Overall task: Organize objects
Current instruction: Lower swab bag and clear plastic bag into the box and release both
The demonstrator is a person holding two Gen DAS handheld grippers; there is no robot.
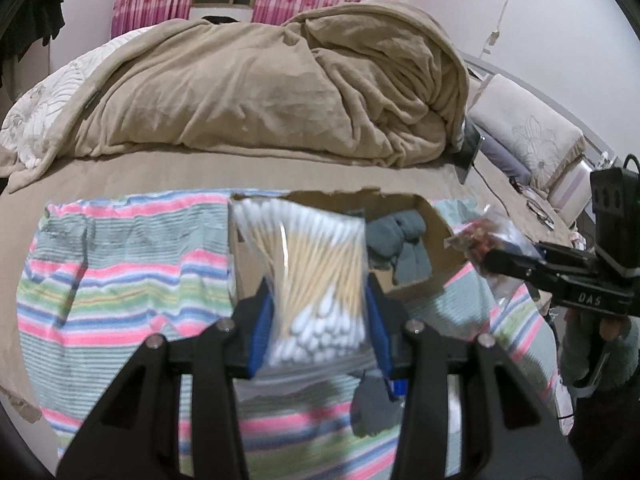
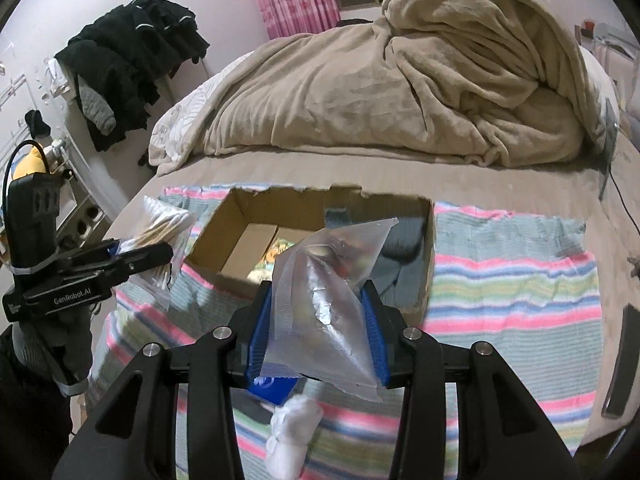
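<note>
L gripper (image 1: 318, 320) is clamping a clear bag of cotton swabs (image 1: 308, 280) btwn its 2 blue pads, held in the air over the near-left edge of the cardboard box (image 1: 424, 248). Swab sticks are running roughly along the finger direction, fanning slightly: long axis is pointing away from cam toward the box, 1 set of white tips is sitting near the pads, the other set is at the far top of the bag.

R gripper (image 2: 320, 320) is squeezing a crumpled clear zip bag (image 2: 328, 292) w/ small reddish/dark contents, also off the surface, hovering over the near wall of the box (image 2: 224, 248). Its long axis is tilting up and to the right, 1 corner is pointing toward the box's far-right side, zip strip is lying along the left pad.

Box is sitting open-top on the striped towel (image 2: 512, 280) on the bed, w/ grey fabric items (image 1: 400, 240) inside on the right. White wad (image 2: 292, 432) is lying on the towel below the R gripper; small grey item (image 1: 374, 404) is lying below the L gripper.
</note>
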